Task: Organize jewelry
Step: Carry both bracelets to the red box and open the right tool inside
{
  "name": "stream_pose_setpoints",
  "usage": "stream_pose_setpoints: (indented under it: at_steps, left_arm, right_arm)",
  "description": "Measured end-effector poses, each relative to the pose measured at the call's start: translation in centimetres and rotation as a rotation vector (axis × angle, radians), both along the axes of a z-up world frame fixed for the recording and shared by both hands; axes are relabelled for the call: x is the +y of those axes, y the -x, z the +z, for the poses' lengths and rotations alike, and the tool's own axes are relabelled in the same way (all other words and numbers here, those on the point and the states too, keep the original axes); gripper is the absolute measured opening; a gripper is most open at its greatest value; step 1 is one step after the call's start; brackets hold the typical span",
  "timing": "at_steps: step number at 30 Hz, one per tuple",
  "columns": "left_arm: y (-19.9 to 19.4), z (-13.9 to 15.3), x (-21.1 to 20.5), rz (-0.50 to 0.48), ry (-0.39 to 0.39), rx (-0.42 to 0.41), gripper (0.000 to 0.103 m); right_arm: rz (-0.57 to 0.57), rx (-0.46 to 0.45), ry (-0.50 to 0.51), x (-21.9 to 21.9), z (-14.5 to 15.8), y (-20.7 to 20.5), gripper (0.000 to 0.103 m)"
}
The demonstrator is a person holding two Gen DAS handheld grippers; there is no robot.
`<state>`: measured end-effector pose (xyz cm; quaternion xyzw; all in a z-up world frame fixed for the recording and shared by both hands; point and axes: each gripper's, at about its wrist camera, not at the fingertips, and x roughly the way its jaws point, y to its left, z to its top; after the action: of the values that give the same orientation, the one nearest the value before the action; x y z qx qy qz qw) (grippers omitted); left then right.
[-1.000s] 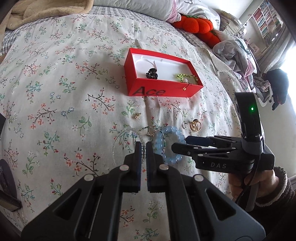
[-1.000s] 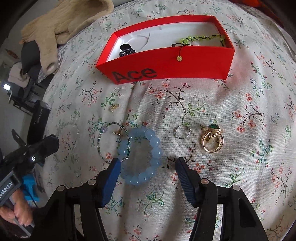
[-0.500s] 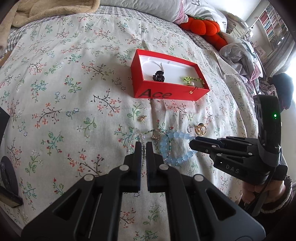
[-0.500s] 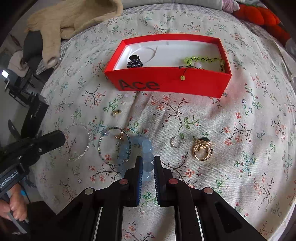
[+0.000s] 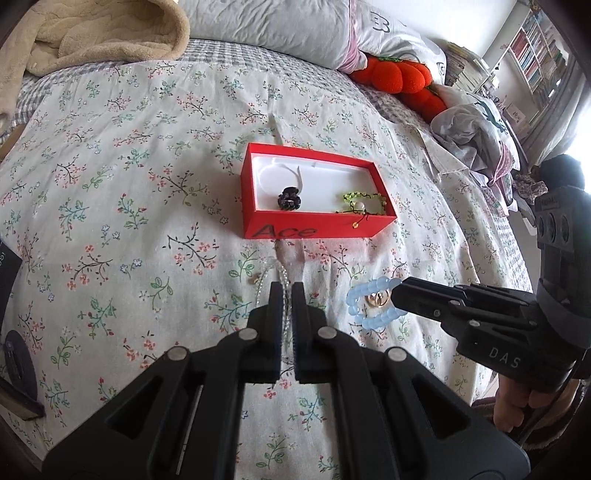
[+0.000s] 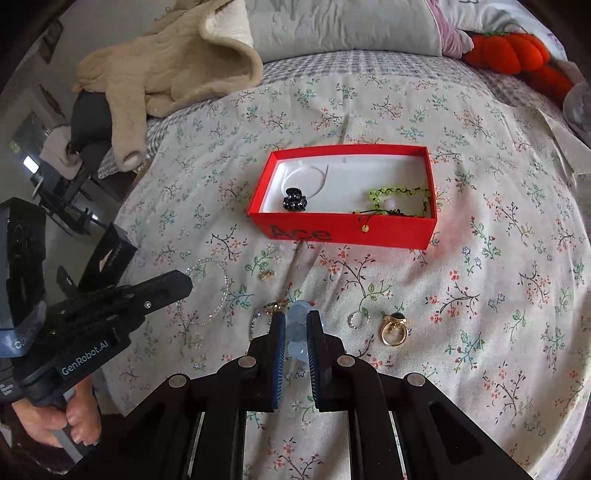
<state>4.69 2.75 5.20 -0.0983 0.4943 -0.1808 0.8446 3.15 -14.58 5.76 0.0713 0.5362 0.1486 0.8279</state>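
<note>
My right gripper (image 6: 297,317) is shut on the pale blue bead bracelet (image 6: 295,326), which hangs off its tip (image 5: 369,308) above the floral bedspread. My left gripper (image 5: 285,288) is shut on the clear bead bracelet (image 6: 208,291), seen edge-on between its fingers. Farther back on the bed, the red "Ace" box (image 6: 347,236) holds a black hair claw (image 6: 294,201) and a green bead bracelet (image 6: 399,195). Ahead of my right fingers lie a dark seed-bead bracelet (image 6: 264,314), a thin silver ring (image 6: 358,319), a gold ring (image 6: 394,330) and a tiny gold earring (image 6: 266,275).
A beige blanket (image 6: 166,66) and pillows (image 5: 277,29) lie at the head of the bed, with orange plush pumpkins (image 5: 399,79) to the right. A black box (image 6: 110,254) stands beside the bed's left edge. A person's hand (image 5: 532,398) holds each gripper handle.
My right jaws went from wide open around the blue bracelet to shut on it, then rose with it. My left gripper, shut throughout, also lifted, and the clear bracelet now hangs edge-on.
</note>
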Motion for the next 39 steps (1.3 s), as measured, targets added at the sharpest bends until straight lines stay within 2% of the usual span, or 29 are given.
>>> stream_pose_setpoints:
  at_steps: [13,23,31,39]
  left_arm:
    - [-3.9,1.5,-2.7,0.041,0.123,-0.065,0.005]
    - [-7.8,0.6,-5.5,0.041,0.244,-0.06,0.005]
    - [-9.9,-1.9,-4.0,0.12,0.154,-0.027,0.005]
    - [-10.3,-3.0,-2.8,0.15,0.01,-0.037,0.005]
  right_arm:
    - [-0.1,-0.11,-0.093,-3.0,3.7,-2.8,0.012]
    - [-0.213,-0.162,-0.177,-6.3,4.5,-6.3,0.012]
    - [-0.25,-0.193,-0.175,-7.4,3.9,-8.0,0.012]
    - [-0.22,-0.182,-0.156,-5.7,3.0,-9.0,0.012]
